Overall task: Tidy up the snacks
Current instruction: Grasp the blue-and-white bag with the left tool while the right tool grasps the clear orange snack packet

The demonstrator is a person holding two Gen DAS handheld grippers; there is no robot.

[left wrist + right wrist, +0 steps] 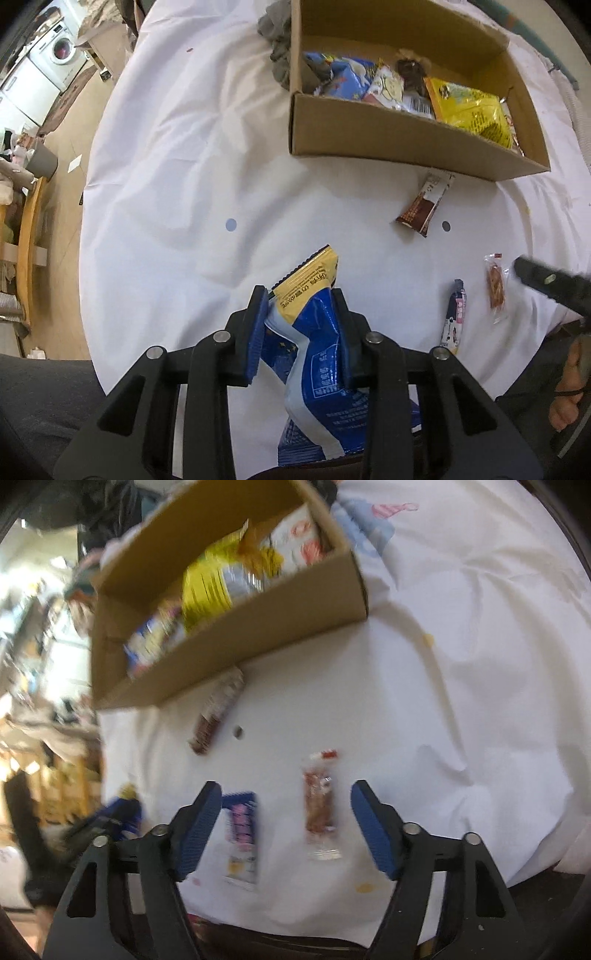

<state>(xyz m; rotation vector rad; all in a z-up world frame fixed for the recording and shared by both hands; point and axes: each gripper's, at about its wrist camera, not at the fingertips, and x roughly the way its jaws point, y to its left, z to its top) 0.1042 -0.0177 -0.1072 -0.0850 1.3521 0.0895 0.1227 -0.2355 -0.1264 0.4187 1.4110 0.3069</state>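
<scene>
Packet (314,332) pinched mid-body in my left hand-held gripper (301,325); light, crinkly, slippery. Right hand-held gripper (286,827) wide open, empty.

Blue-and-yellow snack bag (314,332), brown cardboard box (388,136), white tablecloth (177,177), brown-and-white bar wrapper (424,203)

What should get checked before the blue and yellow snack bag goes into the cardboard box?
1. Left gripper shut on the blue and yellow snack bag: ok.
2. Brown cardboard box open on top: ok.
3. Room inside the box: cannot tell, packets already fill much of it.
4. Right gripper open and holding nothing: ok.
5. Brown and white snack bar lies clear of the box wall: cannot tell.
</scene>
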